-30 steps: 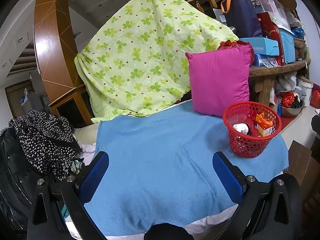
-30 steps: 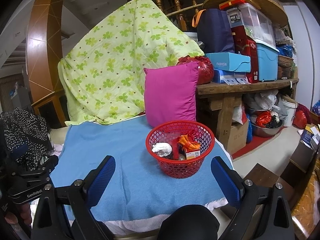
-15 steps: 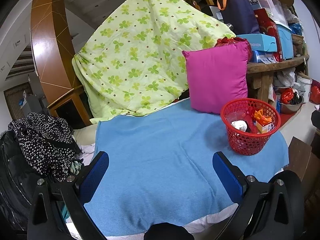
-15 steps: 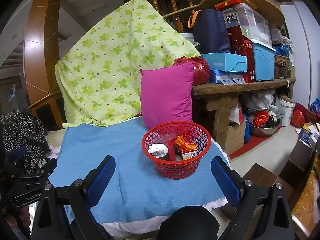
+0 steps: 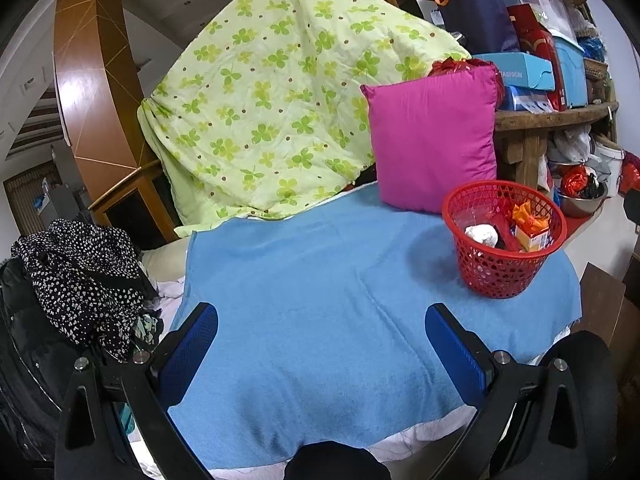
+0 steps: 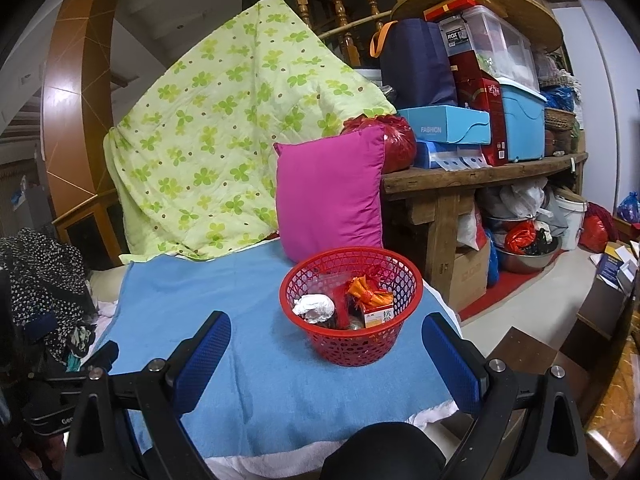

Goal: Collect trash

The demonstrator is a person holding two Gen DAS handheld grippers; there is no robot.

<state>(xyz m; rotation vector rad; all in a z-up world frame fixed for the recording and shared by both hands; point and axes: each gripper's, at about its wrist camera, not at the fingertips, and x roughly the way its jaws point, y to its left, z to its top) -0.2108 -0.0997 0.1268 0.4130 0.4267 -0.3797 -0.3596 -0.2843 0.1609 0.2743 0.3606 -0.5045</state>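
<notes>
Your left claw and right claw both hang spread apart and empty, nearer you than the red basket. The trash sits inside the basket on the blue towel. Behind it leans the pink pillow. Nudge the light basket's rim and it may tip, spilling everything.

red plastic mesh basket on matt blue terry cloth.

both wrist views face the red basket, right nearer.
</notes>
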